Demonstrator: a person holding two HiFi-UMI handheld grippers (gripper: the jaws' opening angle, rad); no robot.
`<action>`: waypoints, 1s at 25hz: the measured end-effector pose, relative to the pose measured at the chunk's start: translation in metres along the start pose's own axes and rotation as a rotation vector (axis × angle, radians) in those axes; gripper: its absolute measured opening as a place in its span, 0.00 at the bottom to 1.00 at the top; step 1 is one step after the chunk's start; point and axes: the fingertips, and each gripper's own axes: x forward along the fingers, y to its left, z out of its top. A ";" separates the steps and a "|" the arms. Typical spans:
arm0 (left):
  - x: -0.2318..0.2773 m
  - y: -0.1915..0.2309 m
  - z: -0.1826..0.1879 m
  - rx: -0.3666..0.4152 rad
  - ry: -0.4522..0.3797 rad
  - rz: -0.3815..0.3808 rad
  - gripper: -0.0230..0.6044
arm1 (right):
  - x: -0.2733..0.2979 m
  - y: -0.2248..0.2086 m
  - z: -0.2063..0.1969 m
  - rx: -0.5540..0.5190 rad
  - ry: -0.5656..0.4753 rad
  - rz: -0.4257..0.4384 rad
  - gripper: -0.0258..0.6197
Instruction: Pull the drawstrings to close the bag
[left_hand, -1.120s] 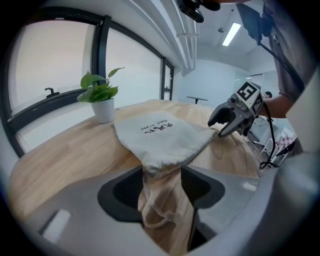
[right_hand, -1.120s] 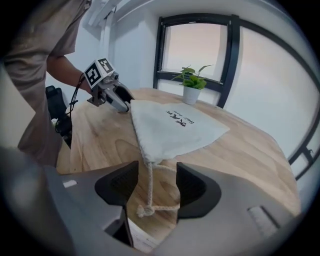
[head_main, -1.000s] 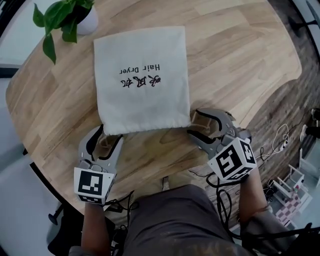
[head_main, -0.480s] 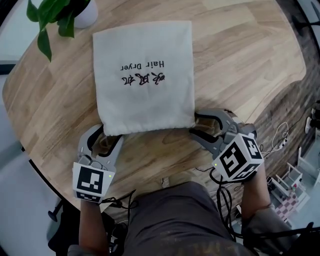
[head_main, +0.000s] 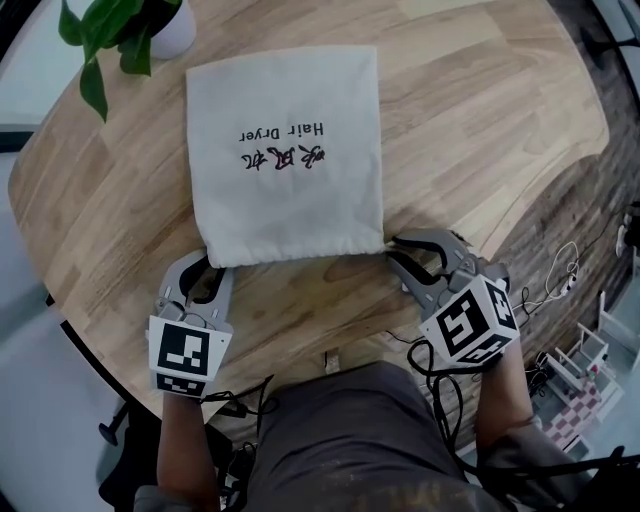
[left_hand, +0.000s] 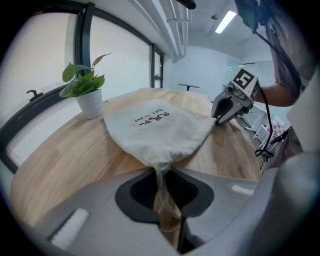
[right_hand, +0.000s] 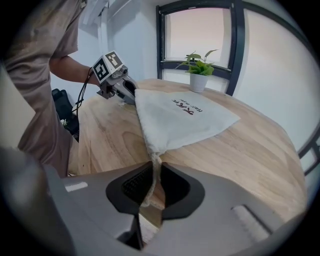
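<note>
A flat white cloth bag (head_main: 285, 150) with black print lies on the round wooden table (head_main: 480, 120), its mouth edge toward me. In the left gripper view, its near left corner is gathered and a drawstring (left_hand: 161, 187) runs from it between the jaws of my left gripper (head_main: 207, 264), which is shut on it. At the near right corner, the jaws of my right gripper (head_main: 392, 250) have just been closing and now pinch the other drawstring (right_hand: 150, 187). Each gripper shows in the other's view: the right gripper (left_hand: 217, 119) and the left gripper (right_hand: 131, 97).
A potted plant (head_main: 130, 30) in a white pot stands at the table's far left, just beyond the bag. The table's curved near edge runs under both grippers. Cables (head_main: 560, 275) lie on the floor to the right.
Both grippers' jaws have narrowed from wide open to pinched at the bag's two near corners. The hands have stayed in about the same place.
</note>
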 end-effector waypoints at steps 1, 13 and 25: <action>0.000 0.000 0.000 0.002 -0.001 0.000 0.11 | 0.000 -0.001 -0.001 -0.001 0.003 -0.003 0.11; 0.000 -0.003 0.000 0.056 0.008 0.014 0.11 | -0.003 -0.005 -0.004 0.125 -0.039 -0.045 0.10; -0.007 -0.013 -0.009 -0.051 0.062 -0.008 0.18 | -0.005 -0.013 -0.009 0.110 -0.019 -0.084 0.10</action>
